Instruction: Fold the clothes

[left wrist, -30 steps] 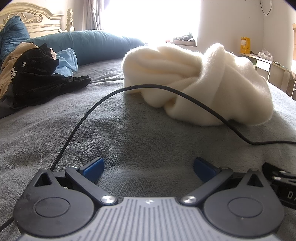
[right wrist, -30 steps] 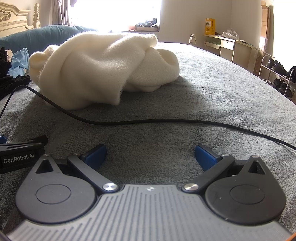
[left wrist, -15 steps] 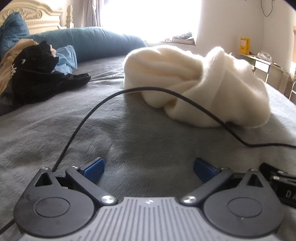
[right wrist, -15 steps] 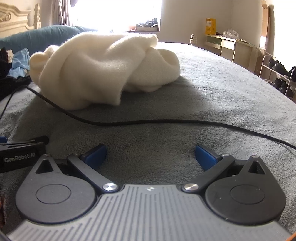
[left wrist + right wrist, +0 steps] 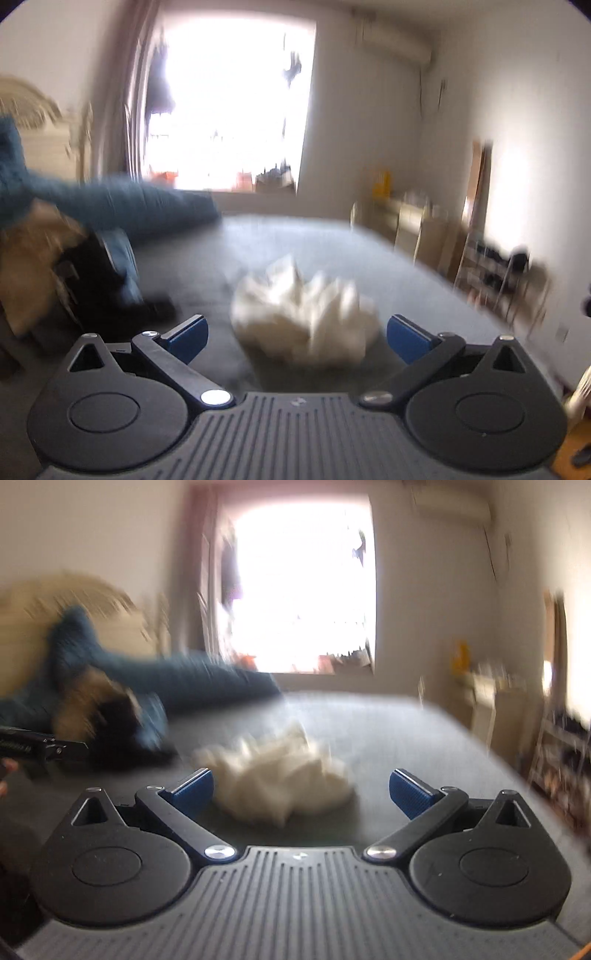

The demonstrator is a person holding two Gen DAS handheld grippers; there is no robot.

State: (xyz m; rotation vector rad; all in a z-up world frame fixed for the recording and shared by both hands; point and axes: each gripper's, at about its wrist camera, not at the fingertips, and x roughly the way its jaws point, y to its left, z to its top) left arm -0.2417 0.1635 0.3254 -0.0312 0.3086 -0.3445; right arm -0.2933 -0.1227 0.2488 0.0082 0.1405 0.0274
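Both my left gripper point(image 5: 297, 334) and right gripper point(image 5: 301, 788) gape wide, holding nothing. The crumpled cream garment point(image 5: 304, 319) lies mid-bed on the grey blanket point(image 5: 332, 240), ahead of them. Motion blur smears the dark clothes pile point(image 5: 99, 273) far left.

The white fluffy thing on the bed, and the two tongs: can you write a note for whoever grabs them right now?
Left tongs: open, empty, held above the bed.
Right tongs: open, empty, also up in the air.
White fluffy garment: crumpled in a heap on the grey bed cover, touched by neither tongs.
Dark clothes pile: off to the left near the blue pillow.
Done: no folding is visible.
Left: probably spread the white garment flat, then fold it. Pictures are blurred, so details are unclear.
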